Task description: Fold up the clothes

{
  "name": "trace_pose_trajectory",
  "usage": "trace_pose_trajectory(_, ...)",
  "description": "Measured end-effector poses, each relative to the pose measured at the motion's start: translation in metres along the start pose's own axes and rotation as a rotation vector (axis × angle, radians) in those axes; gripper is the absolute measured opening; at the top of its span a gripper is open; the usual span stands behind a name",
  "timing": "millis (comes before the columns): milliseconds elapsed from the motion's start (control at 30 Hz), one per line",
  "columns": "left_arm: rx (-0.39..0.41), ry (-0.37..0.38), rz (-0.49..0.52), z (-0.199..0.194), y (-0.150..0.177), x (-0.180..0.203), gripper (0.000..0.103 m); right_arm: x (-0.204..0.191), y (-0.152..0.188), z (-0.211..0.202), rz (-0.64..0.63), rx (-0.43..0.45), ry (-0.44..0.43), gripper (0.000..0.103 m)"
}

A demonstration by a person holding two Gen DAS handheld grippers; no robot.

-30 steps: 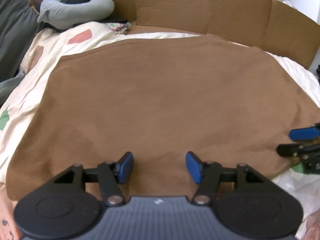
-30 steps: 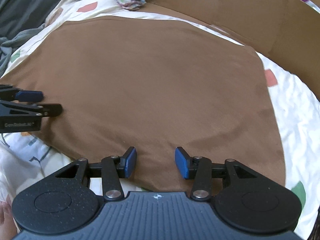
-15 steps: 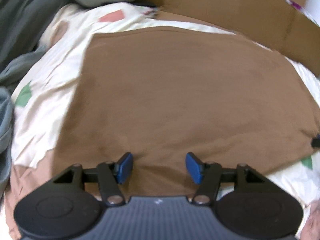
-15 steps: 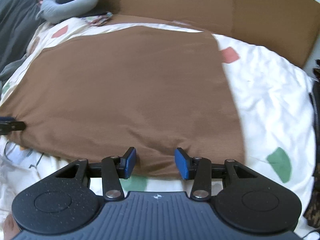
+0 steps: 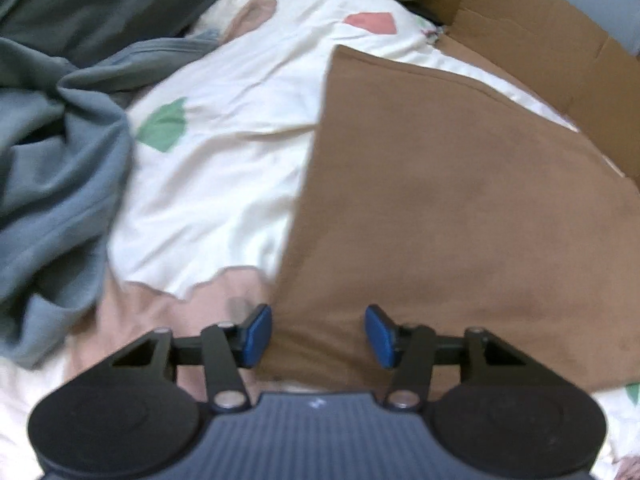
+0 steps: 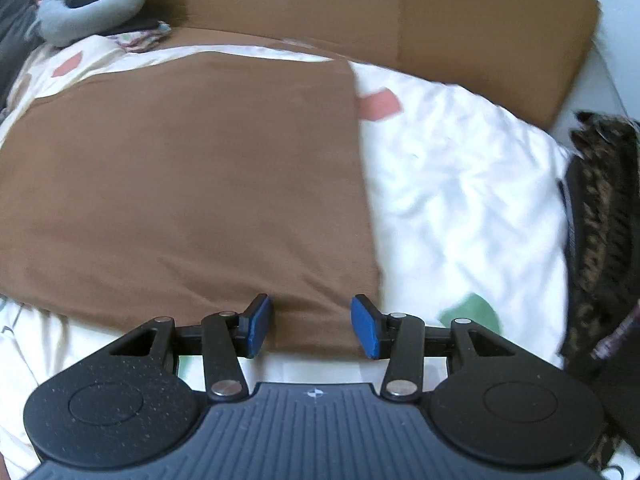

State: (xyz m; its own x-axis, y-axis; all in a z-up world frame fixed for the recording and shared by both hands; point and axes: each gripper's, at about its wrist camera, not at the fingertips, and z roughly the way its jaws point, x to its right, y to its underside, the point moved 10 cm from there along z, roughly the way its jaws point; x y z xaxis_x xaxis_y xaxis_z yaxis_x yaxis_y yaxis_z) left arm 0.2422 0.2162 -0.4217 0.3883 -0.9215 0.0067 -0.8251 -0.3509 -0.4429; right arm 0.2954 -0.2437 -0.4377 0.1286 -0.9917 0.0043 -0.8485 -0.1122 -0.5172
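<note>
A flat brown garment (image 5: 460,200) lies spread on a white bedsheet (image 5: 224,168) with coloured patches. My left gripper (image 5: 318,336) hovers over the garment's near left corner, its left finger at the side edge. Its jaws are closing slightly, and its blue pads (image 5: 256,334) press on nothing. In the right wrist view the same brown garment (image 6: 192,184) fills the left half. My right gripper (image 6: 312,328) stands open over its near right corner, just inside the right edge. Neither gripper shows in the other's view.
A crumpled grey-blue garment (image 5: 52,168) lies left of the sheet. Cardboard walls (image 6: 400,20) close off the far side. A grey neck pillow (image 6: 88,4) sits at the far left. A dark patterned fabric (image 6: 600,220) lies at the right edge of the bed.
Both grippers have slid apart along the garment's near edge, the left one to its left corner and the right one to its right corner. Each has left the other's view.
</note>
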Motion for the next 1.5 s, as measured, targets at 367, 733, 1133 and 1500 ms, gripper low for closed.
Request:
trace_pose_trajectory(367, 0.021, -0.158, -0.006, -0.031, 0.004, -0.059, 0.060, 0.040, 0.015, -0.019, 0.102, -0.014, 0.036, 0.052)
trace_pose_trajectory(733, 0.176, -0.002, 0.221, -0.027, -0.021, 0.025, 0.060, 0.006, -0.011, -0.007, -0.005, 0.066, -0.003, 0.052)
trace_pose_trajectory(1133, 0.061, -0.084, 0.241, 0.019, 0.009, -0.006, 0.061, 0.030, 0.028, 0.003, 0.016, -0.027, 0.026, 0.052)
trace_pose_trajectory(1500, 0.107, -0.069, 0.270, -0.020, 0.013, 0.008, 0.059, 0.042, 0.029, -0.029, 0.080, 0.018, 0.013, 0.051)
